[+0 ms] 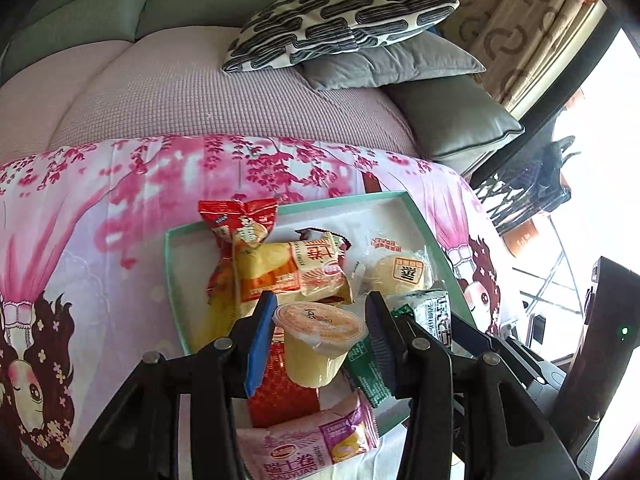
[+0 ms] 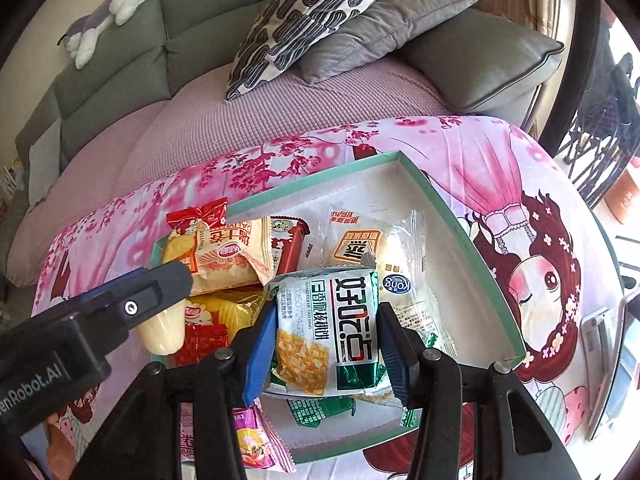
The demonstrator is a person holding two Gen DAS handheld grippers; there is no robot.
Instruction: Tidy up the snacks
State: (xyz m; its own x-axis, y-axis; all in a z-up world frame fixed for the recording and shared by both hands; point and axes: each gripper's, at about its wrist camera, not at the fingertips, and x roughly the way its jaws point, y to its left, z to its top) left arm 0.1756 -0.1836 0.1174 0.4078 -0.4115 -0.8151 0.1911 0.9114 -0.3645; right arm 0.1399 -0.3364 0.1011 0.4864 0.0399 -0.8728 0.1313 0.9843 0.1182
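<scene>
Both grippers carry snacks above the shallow mint-rimmed cardboard tray (image 2: 476,240).

The left gripper (image 1: 320,340) pinches a foil-lidded yellow jelly cup (image 1: 316,344); the right gripper (image 2: 328,336) pinches a green-and-white biscuit packet (image 2: 326,328), both over the tray's near edge. The smooth tapered cup could slip from its pads.

A patterned pillow (image 2: 308,16) is being propped on a grey cushion (image 2: 384,24) atop the sofa (image 2: 120,64), whose seat is being covered by a mauve quilted throw (image 1: 180,92). A plush toy (image 2: 104,16) is being rested on the backrest. A pink cartoon-print cloth (image 1: 100,208) is being spread in front.
</scene>
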